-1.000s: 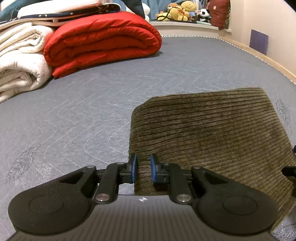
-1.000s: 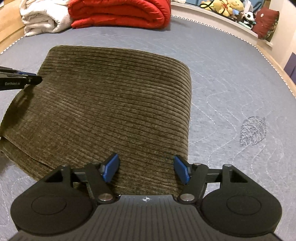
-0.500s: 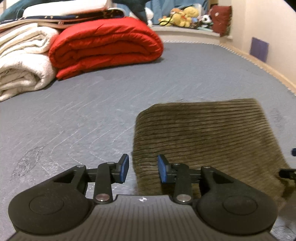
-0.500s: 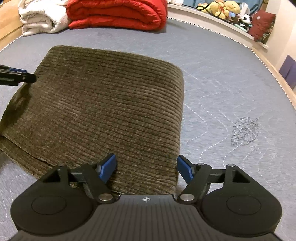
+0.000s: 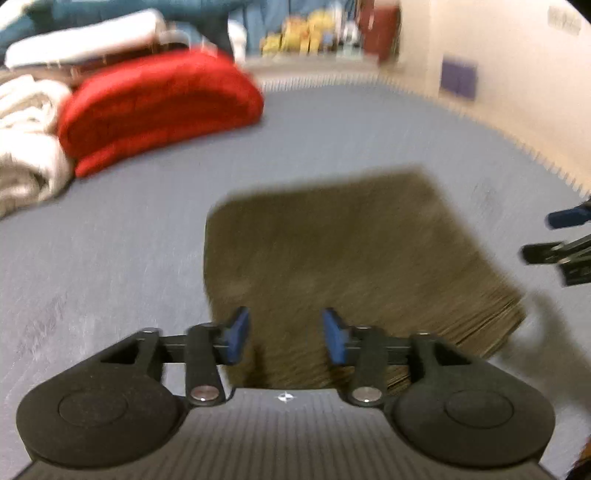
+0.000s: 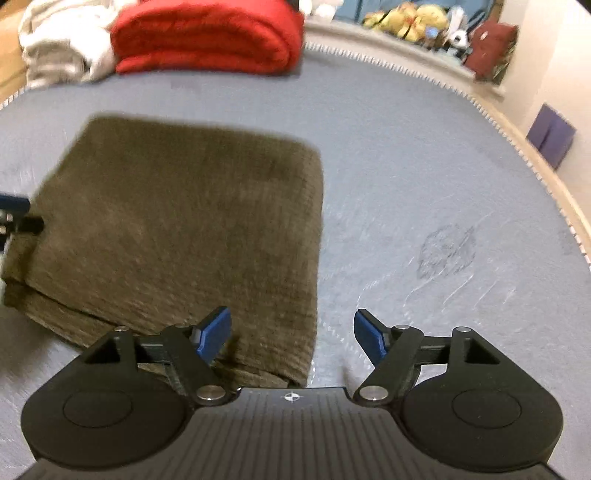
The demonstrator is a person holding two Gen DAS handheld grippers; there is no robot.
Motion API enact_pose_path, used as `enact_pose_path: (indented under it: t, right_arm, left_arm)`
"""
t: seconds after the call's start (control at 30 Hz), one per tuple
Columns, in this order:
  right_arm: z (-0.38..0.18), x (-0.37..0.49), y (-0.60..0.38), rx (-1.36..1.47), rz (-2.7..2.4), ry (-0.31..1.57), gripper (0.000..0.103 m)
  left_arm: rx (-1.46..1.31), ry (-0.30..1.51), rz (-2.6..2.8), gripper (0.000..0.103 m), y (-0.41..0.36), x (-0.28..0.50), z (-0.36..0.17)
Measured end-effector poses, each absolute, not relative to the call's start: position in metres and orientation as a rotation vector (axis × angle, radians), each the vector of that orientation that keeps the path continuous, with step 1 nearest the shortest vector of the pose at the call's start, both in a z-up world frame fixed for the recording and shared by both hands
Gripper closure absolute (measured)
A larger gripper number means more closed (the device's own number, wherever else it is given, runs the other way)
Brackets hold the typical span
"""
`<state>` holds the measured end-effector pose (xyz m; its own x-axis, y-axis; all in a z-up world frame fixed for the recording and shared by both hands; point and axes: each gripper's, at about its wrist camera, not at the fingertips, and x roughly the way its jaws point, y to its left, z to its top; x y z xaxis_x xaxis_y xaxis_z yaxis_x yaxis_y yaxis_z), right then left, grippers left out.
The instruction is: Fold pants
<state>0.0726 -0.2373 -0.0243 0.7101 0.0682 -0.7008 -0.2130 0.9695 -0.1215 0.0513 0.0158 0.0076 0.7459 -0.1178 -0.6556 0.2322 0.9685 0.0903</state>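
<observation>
**Left wrist and right wrist views: folded pants lie released on the bed**

Left wrist view first, from the biggest thing down. We see the wide grey quilted mattress of the bed (image 5: 332, 129) filling most of both views, with a rolled red blanket (image 5: 159, 107) and a heap of cream-white towels (image 5: 26, 140) at its far side, well apart from our work. A row of soft toys (image 6: 413, 18) sits on the ledge beyond, too blurred to tell apart.

Near the middle of the bed lie the olive-brown corduroy pants (image 5: 332, 251), folded into a compact, roughly square stack. In the right wrist view the pants (image 6: 184, 221) show layered edges along the near side, one layer peeking out from under the top.

Our left tool (image 5: 283, 334) hangs above the near edge of the stack; its jaws are opening, and no cloth is pinched between them. Our right tool (image 6: 291, 334) stands wide open over the near right corner, its pads gripping nothing.

We judge the fold to be laid down and the release step in hand, so the task looks close to done. Any next move would call for checking the stepped near edge and, if wanted, nudging the layers flush without dragging the top fold open.
</observation>
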Motion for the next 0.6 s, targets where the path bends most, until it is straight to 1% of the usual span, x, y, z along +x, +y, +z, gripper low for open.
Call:
enact_pose_path:
  t: [0.03,0.07,0.1,0.27,0.3,0.33,0.37,0.43,0.5,0.6]
  right_arm:
    - [-0.014,0.065,-0.236,-0.209,0.144,0.726,0.028]
    - [-0.001,0.056,-0.236,-0.212,0.129,0.681,0.028]
    - [0.009,0.050,-0.236,-0.205,0.117,0.650,0.027]
    - [0.066,0.019,-0.246,-0.028,0.092,0.546,0.019]
    - [0.076,0.010,-0.247,-0.009,0.089,0.519,0.017]
    - [0.082,0.001,-0.247,-0.001,0.083,0.496,0.015]
    - [0.087,-0.007,-0.249,0.009,0.076,0.474,0.013]
    - [0.090,-0.023,-0.252,0.038,0.069,0.449,0.005]
    - [0.081,-0.034,-0.255,0.070,0.072,0.456,0.001]
    - [0.046,-0.035,-0.250,0.060,0.085,0.509,0.001]
  left_arm:
    - [0.159,0.654,-0.193,0.025,0.014,0.041,0.018]
    - [0.152,0.612,-0.198,0.021,0.011,0.032,0.027]
    - [0.157,0.575,-0.208,0.019,0.008,0.024,0.034]
    - [0.229,0.502,-0.114,0.018,-0.012,-0.006,0.060]
    - [0.210,0.499,-0.100,0.013,-0.014,-0.012,0.063]
    - [0.182,0.502,-0.084,0.005,-0.015,-0.018,0.065]
    - [0.151,0.512,-0.071,0.000,-0.014,-0.022,0.065]
    - [0.090,0.570,-0.047,0.000,-0.013,-0.028,0.059]
    - [0.053,0.639,-0.028,0.000,-0.014,-0.030,0.049]
    - [0.020,0.697,0.014,0.000,-0.014,-0.034,0.029]
